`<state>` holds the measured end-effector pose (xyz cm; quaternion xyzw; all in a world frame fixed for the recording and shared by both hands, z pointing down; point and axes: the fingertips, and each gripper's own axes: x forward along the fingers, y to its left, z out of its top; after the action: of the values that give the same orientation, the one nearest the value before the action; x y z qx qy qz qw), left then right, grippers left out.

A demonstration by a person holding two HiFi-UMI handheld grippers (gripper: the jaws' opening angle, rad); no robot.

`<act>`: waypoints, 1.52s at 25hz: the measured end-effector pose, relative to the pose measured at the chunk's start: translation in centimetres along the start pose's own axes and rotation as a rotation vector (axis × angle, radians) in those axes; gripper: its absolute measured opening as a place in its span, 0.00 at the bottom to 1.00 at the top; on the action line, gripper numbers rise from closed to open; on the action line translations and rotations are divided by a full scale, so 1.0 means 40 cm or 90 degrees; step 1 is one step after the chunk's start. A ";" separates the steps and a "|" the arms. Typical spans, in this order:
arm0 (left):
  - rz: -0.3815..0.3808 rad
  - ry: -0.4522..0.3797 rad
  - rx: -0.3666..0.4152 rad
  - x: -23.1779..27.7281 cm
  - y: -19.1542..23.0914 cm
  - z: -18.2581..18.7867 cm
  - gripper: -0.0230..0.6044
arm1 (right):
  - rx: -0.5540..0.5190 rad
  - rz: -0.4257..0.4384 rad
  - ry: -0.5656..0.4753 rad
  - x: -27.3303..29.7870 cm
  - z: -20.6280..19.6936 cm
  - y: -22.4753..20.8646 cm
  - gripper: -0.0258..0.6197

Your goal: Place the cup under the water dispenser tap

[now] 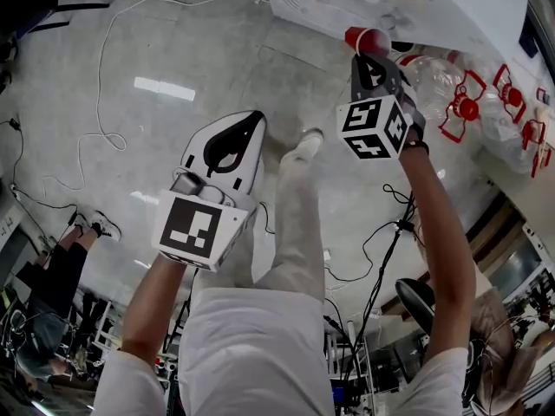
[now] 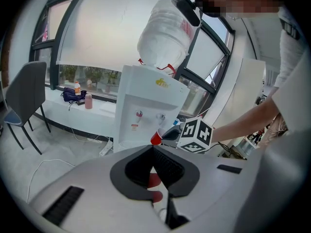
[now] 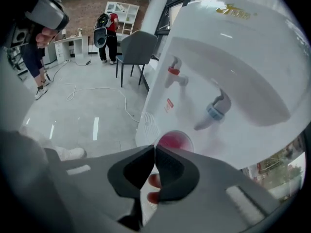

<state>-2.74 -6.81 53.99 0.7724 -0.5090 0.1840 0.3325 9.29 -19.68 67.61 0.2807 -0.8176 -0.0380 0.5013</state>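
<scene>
In the head view's upper right, the right gripper (image 1: 371, 57) pinches the red plastic cup (image 1: 367, 38) by its rim, seemingly just short of the white water dispenser's (image 3: 252, 81) blue tap (image 3: 216, 111). At centre left, the left gripper's (image 1: 247, 126) jaws are together and empty.

The cup (image 3: 173, 141) looks like translucent red plastic, the water dispenser (image 3: 252, 72) smooth glossy white plastic, the floor (image 1: 173, 42) polished grey.

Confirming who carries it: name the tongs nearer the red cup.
Right. The right tongs grip the red cup by the dispenser; the left tongs hang well apart from it.
</scene>
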 end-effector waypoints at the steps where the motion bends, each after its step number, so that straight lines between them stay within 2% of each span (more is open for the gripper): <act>1: 0.000 -0.001 -0.002 0.003 0.002 0.000 0.04 | -0.013 0.000 0.009 0.010 -0.005 -0.002 0.07; 5: -0.001 0.000 -0.006 0.015 0.013 -0.005 0.04 | -0.046 0.008 0.031 0.053 -0.014 -0.007 0.07; 14: -0.004 0.000 -0.013 0.034 0.020 -0.006 0.04 | -0.073 0.018 0.097 0.139 -0.065 -0.016 0.07; 32: -0.003 -0.004 -0.016 0.027 0.029 0.005 0.04 | -0.077 0.023 0.116 0.214 -0.062 -0.012 0.08; 38: -0.003 0.000 -0.020 0.021 0.026 -0.003 0.04 | -0.066 0.022 0.121 0.211 -0.070 -0.024 0.17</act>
<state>-3.35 -7.56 54.94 0.7682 -0.5102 0.1754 0.3447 9.17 -24.07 75.41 0.2429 -0.7680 -0.0447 0.5909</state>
